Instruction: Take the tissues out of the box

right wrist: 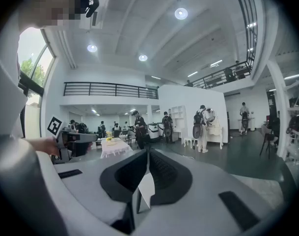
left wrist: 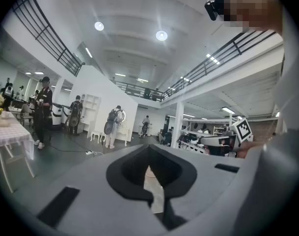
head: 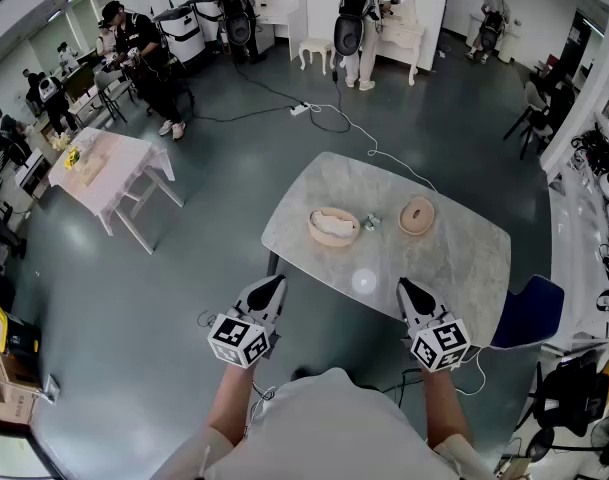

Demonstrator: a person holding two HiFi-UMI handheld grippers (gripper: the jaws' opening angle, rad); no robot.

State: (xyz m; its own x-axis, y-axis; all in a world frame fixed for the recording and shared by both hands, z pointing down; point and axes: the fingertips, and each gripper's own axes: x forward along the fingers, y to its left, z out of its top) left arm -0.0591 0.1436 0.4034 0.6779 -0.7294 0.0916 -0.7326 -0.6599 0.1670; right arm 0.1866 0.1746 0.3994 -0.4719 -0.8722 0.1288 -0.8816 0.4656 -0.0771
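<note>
On the marble table [head: 454,258] stands a round wooden tissue box [head: 334,226], open, with white tissue showing inside. Its round lid [head: 417,215] lies to the right, and a small crumpled item [head: 371,223] sits between them. My left gripper [head: 275,282] [left wrist: 149,146] hovers at the table's near left edge, jaws shut and empty. Over the near right edge my right gripper [head: 405,285] [right wrist: 148,151] is likewise shut with nothing held. Both are well short of the box. The gripper views look out across the room, not at the table.
A blue chair [head: 529,313] stands at the table's right end. A white cable [head: 384,158] runs across the floor to the table's far side. A pink-clothed table [head: 109,168] stands to the left, with several people working along the back wall.
</note>
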